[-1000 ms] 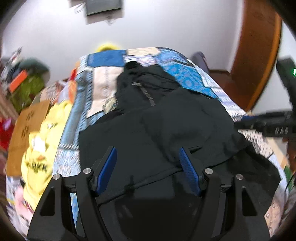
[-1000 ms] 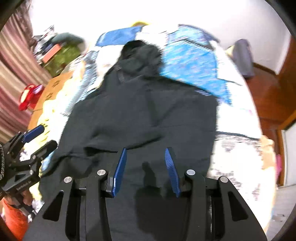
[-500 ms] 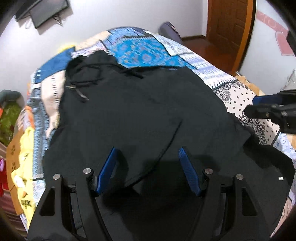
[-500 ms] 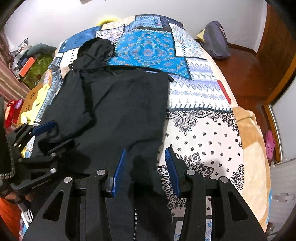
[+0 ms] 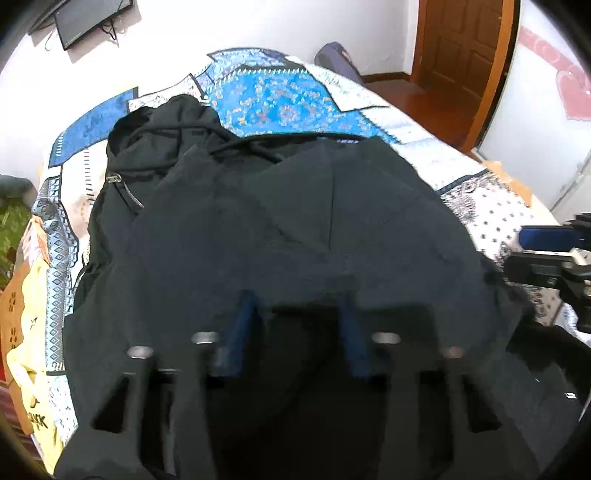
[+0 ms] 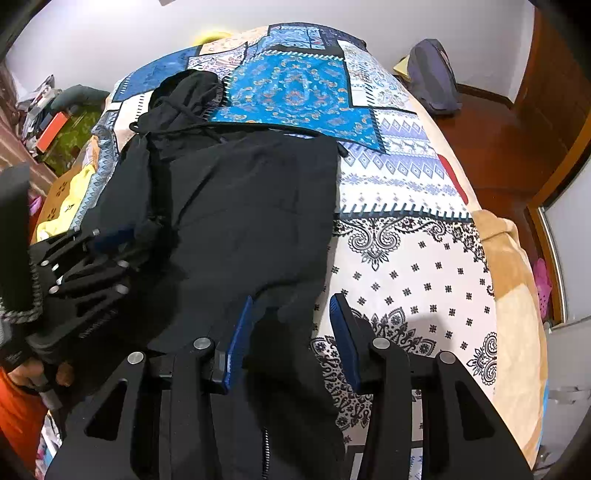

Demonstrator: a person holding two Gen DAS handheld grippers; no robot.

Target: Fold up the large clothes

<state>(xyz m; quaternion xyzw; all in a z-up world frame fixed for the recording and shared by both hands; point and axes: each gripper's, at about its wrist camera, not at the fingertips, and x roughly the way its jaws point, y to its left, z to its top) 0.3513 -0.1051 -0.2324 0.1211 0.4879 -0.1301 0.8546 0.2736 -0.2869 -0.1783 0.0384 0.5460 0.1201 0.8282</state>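
Observation:
A black zip hoodie lies spread on the patterned quilt, with its hood at the far end. My left gripper is low over the hoodie's left part. Its jaws are closing with a fold of black cloth between the blurred blue fingers, and a gap still shows. In the right wrist view the left gripper has cloth bunched at its tips. My right gripper stands open over the hoodie's right edge, one finger above cloth and the other above quilt. It also shows from the side, the right gripper.
A grey backpack leans at the wall beyond the bed, beside a wooden door. Yellow clothing and clutter lie along the bed's left side. A screen hangs on the wall. A hand holds the left gripper.
Both grippers came down closer to the hoodie, the right one shifting to its right edge. The left gripper's fingers have drawn nearer each other since half a second ago.

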